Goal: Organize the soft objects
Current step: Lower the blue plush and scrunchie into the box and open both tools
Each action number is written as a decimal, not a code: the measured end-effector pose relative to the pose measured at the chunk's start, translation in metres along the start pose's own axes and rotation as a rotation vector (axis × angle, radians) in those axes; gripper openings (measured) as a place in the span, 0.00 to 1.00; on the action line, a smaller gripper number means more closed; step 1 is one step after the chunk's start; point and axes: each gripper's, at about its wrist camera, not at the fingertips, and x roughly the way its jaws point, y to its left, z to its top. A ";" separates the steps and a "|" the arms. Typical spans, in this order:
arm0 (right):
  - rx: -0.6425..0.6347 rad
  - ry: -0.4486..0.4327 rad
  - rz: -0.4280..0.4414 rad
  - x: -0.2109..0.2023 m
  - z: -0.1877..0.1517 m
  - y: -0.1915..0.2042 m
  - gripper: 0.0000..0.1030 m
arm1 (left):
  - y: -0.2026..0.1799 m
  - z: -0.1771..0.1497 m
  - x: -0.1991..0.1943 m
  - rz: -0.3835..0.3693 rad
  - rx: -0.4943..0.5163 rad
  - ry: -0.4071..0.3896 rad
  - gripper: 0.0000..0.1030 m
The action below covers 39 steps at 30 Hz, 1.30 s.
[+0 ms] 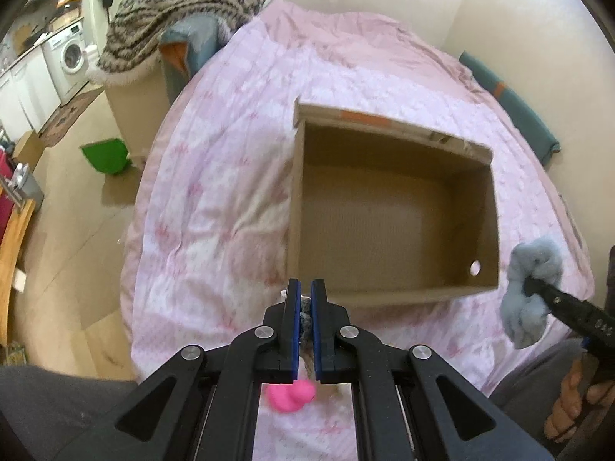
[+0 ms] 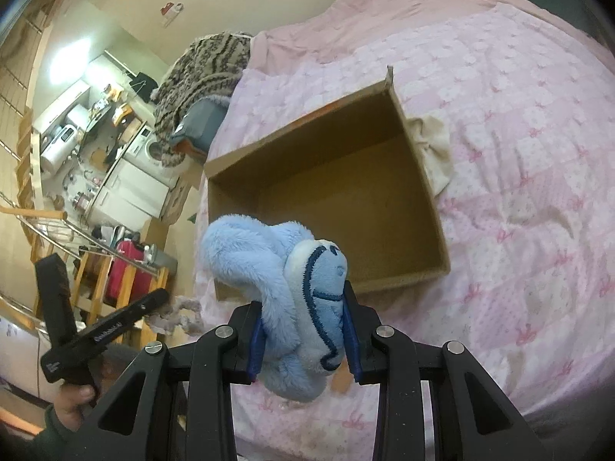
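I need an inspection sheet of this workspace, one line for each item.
Surface: pink patterned bedspread, wrinkled.
Job's things: open brown cardboard box on the bed, nothing seen inside; fluffy light-blue plush toy; small grey knitted soft piece; bright pink soft object under the left gripper.
Clutter: cream cloth beside the box.
Grippers: left gripper jaws shut on the knitted piece; right gripper jaws clamp the plush toy.
Cables: nothing seen.
Surroundings: striped fuzzy blanket, white washing machine, green bin.
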 end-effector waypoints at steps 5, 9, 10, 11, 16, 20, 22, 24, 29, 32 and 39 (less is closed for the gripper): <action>-0.036 -0.029 -0.012 0.006 0.022 0.005 0.34 | -0.023 0.025 0.009 0.004 0.061 -0.040 0.05; -0.097 -0.087 -0.026 0.018 0.041 0.006 0.34 | -0.032 0.039 0.029 0.005 0.089 -0.057 0.05; -0.110 -0.102 -0.040 0.023 0.043 0.004 0.34 | -0.034 0.042 0.037 -0.003 0.092 -0.054 0.05; -0.121 -0.116 -0.047 0.027 0.044 0.001 0.34 | -0.035 0.043 0.042 -0.006 0.093 -0.054 0.05; -0.076 -0.084 -0.106 0.055 0.039 -0.020 0.34 | -0.041 0.043 0.068 -0.002 0.119 -0.067 0.05; -0.094 -0.056 -0.121 0.068 0.038 -0.019 0.35 | -0.043 0.044 0.083 -0.024 0.113 -0.086 0.05; -0.092 -0.038 -0.121 0.075 0.038 -0.020 0.35 | -0.045 0.044 0.087 -0.032 0.131 -0.119 0.05; -0.095 -0.020 -0.139 0.082 0.038 -0.022 0.35 | -0.044 0.044 0.096 -0.008 0.124 -0.106 0.05; -0.104 0.017 -0.221 0.103 0.038 -0.027 0.35 | -0.038 0.041 0.110 0.026 0.109 -0.098 0.05; -0.116 0.033 -0.235 0.107 0.036 -0.026 0.36 | -0.038 0.039 0.113 0.017 0.120 -0.089 0.05; -0.133 0.040 -0.243 0.109 0.034 -0.025 0.39 | -0.044 0.032 0.113 -0.004 0.136 -0.089 0.05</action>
